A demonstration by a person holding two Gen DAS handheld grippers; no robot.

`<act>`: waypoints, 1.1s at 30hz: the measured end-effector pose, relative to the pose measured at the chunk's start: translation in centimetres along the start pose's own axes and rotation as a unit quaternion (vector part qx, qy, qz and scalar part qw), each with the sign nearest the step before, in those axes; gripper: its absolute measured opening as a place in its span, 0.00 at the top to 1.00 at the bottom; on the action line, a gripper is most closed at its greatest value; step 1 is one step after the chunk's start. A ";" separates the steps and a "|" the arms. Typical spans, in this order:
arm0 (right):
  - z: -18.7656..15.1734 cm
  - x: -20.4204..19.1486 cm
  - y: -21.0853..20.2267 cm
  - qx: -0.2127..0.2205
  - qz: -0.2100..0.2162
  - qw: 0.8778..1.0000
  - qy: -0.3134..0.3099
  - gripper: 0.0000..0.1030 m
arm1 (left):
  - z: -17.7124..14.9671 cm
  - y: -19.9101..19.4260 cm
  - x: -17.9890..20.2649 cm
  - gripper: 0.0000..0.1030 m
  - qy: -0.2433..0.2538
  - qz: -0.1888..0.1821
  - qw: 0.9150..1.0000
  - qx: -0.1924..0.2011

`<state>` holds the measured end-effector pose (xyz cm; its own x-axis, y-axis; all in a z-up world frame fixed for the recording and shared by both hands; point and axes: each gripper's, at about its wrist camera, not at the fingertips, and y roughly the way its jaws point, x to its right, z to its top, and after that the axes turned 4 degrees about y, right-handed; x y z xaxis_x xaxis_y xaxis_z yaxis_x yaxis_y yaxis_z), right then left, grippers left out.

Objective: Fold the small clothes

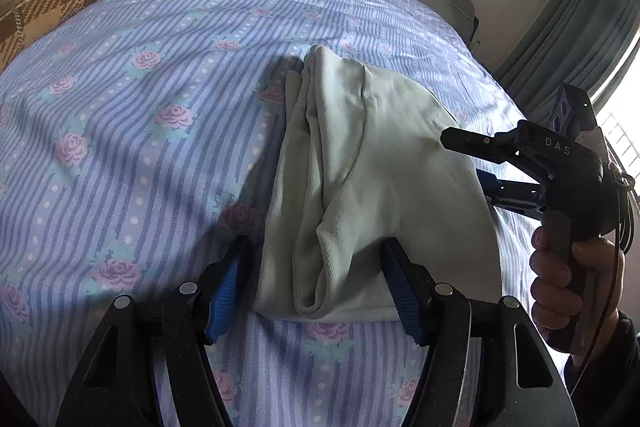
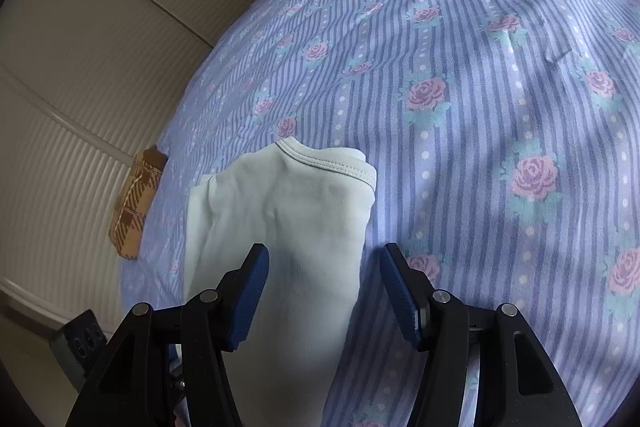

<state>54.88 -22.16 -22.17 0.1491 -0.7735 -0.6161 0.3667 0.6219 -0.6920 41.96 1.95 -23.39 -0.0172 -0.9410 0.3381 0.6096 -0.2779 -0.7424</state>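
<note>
The pale green garment (image 1: 360,163) lies on the bed (image 1: 140,75), already folded into a long narrow bundle whose long axis runs straight away from my left gripper (image 1: 320,287). Its near end sits between that gripper's jaws, which stand apart without pressing the cloth. My right gripper (image 2: 324,291) comes in from the side, jaws likewise apart, with the bundle's edge between them and the ribbed neckline (image 2: 332,163) at the far end. The left looks nearer to the hem, so I judge the next fold starts there. On the right gripper's body I read "DAS". A brown plaid cloth (image 1: 36,11) lies well apart.
</note>
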 end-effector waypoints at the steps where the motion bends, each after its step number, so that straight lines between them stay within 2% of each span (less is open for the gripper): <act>1: 0.2 0.0 0.3 -0.001 0.006 1.000 0.001 0.42 | 0.0 0.0 0.1 0.39 0.000 0.000 1.000 0.001; 7: 1.2 -0.4 1.9 -0.015 0.028 0.999 -0.008 0.40 | -0.2 0.2 0.3 0.45 0.000 0.000 1.000 0.005; 9: 1.3 -0.9 2.4 -0.019 0.023 0.999 -0.020 0.40 | -0.3 0.2 0.4 0.52 0.002 0.002 1.000 0.005; 11: 1.2 -1.7 2.9 -0.018 0.009 0.999 -0.033 0.42 | -0.5 0.2 0.6 0.65 0.007 0.002 1.000 0.001; 13: 1.0 -2.4 3.2 -0.017 -0.006 0.999 -0.047 0.59 | -0.6 0.3 1.0 0.74 0.013 0.003 1.000 -0.005; 14: 1.0 -2.5 3.4 -0.020 -0.006 0.999 -0.044 0.73 | -0.6 0.2 1.0 0.78 0.013 0.002 1.000 -0.007; 15: 1.0 -2.4 3.7 -0.026 0.005 0.999 -0.033 0.79 | -0.6 0.2 1.0 0.80 0.013 0.000 1.000 -0.008; 16: 0.9 -2.1 3.8 -0.028 0.015 0.999 -0.022 0.79 | -0.5 0.1 0.9 0.83 0.012 -0.002 1.000 -0.009; 19: 0.6 -2.0 3.7 -0.020 0.022 1.000 -0.008 0.83 | -0.4 -0.3 0.9 0.85 0.015 -0.006 1.000 -0.008; 26: 0.4 -2.2 0.7 0.008 0.019 1.000 0.006 0.85 | 0.9 -2.5 1.1 0.86 0.029 -0.021 0.999 0.000; 33: 0.4 -6.6 -0.9 0.029 0.018 0.999 -0.004 0.86 | 2.8 -6.7 -1.0 0.86 0.029 -0.035 0.999 0.020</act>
<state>53.90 -17.71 -17.34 0.1699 -0.7511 -0.6380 0.4143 0.6418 -0.6453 40.13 5.27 -17.07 -0.1052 -0.9295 0.3534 0.6366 -0.3360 -0.6942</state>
